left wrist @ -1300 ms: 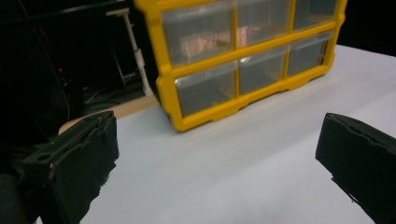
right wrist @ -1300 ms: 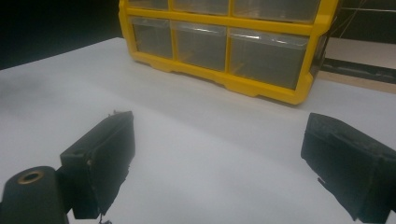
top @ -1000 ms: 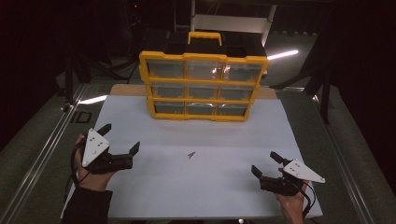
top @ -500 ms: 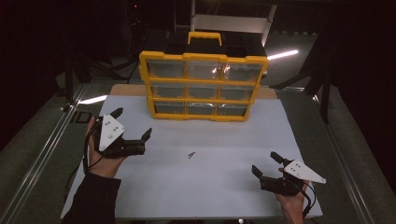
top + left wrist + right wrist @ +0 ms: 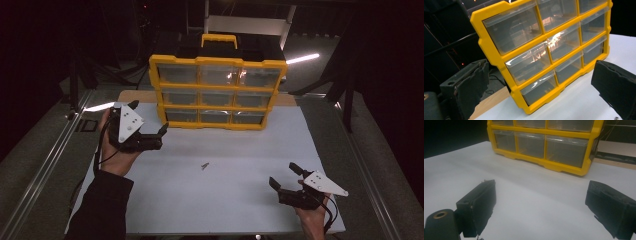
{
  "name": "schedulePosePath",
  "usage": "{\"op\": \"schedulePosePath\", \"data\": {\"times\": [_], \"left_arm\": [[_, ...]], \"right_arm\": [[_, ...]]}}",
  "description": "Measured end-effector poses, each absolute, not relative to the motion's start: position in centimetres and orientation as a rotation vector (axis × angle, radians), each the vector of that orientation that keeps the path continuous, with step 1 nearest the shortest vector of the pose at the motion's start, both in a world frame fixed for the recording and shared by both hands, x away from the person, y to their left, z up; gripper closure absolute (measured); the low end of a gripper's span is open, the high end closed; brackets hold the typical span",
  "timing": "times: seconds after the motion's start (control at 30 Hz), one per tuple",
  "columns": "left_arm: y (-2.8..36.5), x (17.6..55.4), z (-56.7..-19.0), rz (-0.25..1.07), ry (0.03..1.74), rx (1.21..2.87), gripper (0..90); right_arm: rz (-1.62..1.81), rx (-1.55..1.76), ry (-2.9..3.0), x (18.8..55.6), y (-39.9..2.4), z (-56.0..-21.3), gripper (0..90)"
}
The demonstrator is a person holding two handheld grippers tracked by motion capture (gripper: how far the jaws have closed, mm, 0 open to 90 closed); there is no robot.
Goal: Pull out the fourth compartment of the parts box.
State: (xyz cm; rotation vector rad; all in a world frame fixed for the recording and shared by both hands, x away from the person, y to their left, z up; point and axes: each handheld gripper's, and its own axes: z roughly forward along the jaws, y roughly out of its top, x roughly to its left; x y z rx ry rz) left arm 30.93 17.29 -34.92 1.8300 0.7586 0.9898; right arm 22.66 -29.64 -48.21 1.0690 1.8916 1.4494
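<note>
2 grippers, left gripper [image 5: 159,136] near the yellow organizer [image 5: 218,92] and right gripper [image 5: 287,176], hover above the worktop [image 5: 235,200], fingers apart, empty.

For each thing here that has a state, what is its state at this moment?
Organizer: upright on the white table, all nine drawers shut.
Carry handle: folded up on top.
Left gripper: open, empty, near the organizer's lower left corner.
Right gripper: open, empty, low over the table.
Small screw: lying loose on the table.
</note>
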Motion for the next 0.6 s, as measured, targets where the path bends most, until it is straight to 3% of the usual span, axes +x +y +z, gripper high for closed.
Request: {"op": "schedulePosePath", "data": {"times": [0.6], "left_arm": [[15.4,35.4,-34.5,1.052,0.732,2.026,6.3]], "right_arm": [[1.449,1.057,1.91,22.7,-29.4,-48.3,9.9]]}}
